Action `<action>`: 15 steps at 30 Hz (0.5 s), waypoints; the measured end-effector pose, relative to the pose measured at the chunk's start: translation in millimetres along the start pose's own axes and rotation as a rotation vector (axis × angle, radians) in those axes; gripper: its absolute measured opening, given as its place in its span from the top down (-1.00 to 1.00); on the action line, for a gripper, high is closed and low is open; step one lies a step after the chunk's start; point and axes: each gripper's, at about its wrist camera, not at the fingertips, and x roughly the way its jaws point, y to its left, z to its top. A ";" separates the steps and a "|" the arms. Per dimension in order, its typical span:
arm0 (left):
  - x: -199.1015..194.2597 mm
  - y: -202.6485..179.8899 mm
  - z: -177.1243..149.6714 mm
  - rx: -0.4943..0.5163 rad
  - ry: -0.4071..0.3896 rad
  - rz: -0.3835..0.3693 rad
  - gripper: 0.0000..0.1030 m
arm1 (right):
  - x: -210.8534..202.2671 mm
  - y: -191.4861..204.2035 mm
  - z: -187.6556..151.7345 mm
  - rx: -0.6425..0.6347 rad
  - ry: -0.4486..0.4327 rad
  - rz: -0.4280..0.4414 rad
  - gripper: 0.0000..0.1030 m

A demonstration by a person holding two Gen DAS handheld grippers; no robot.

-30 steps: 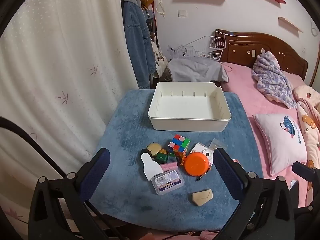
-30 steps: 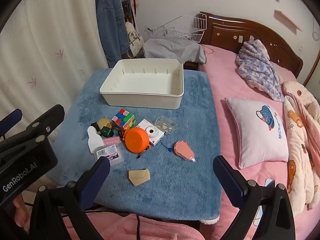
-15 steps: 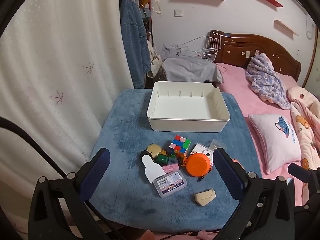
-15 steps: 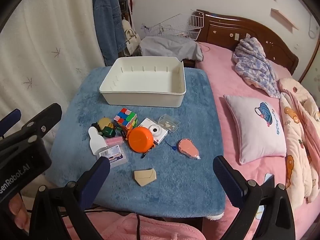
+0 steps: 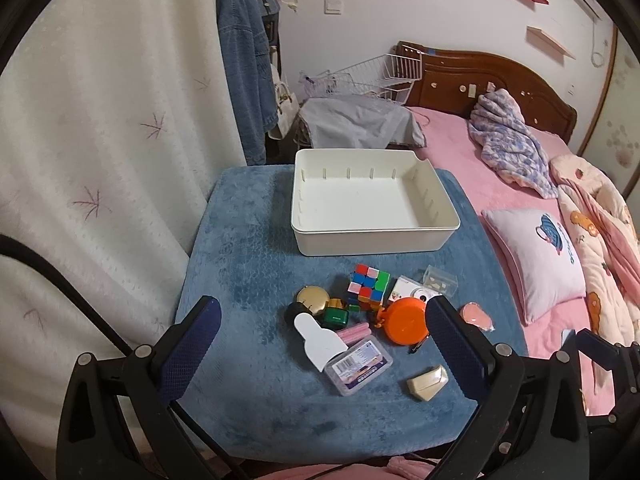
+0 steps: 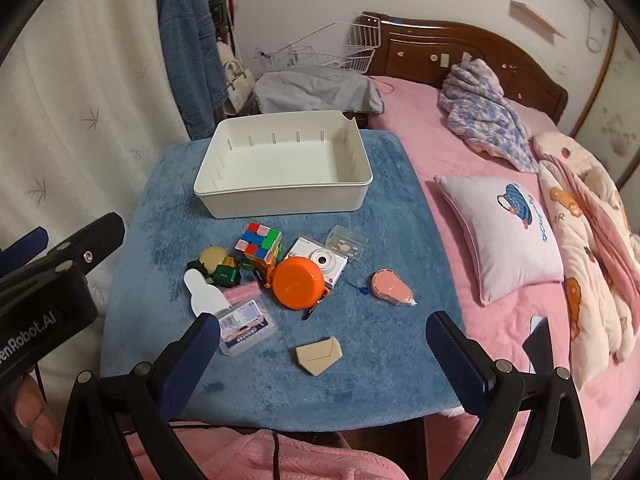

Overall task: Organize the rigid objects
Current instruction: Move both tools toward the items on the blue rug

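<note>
Both our left gripper (image 5: 320, 322) and right gripper (image 6: 322, 338) gape wide, empty, above the smooth white plastic bin (image 6: 280, 200) on plush blue cloth (image 6: 380, 360).

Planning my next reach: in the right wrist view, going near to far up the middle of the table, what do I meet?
Beige envelope-shaped piece → orange round case → white toy camera → empty white bin.

you get soft, even indoor light, faint shadows, sharp centres, heavy fisheye bending and black vignetted corners.
</note>
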 end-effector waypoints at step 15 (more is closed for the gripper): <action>9.2 15.5 -1.7 0.099 0.060 -0.112 -0.95 | -15.4 29.3 -18.8 0.074 -0.008 -0.040 -0.99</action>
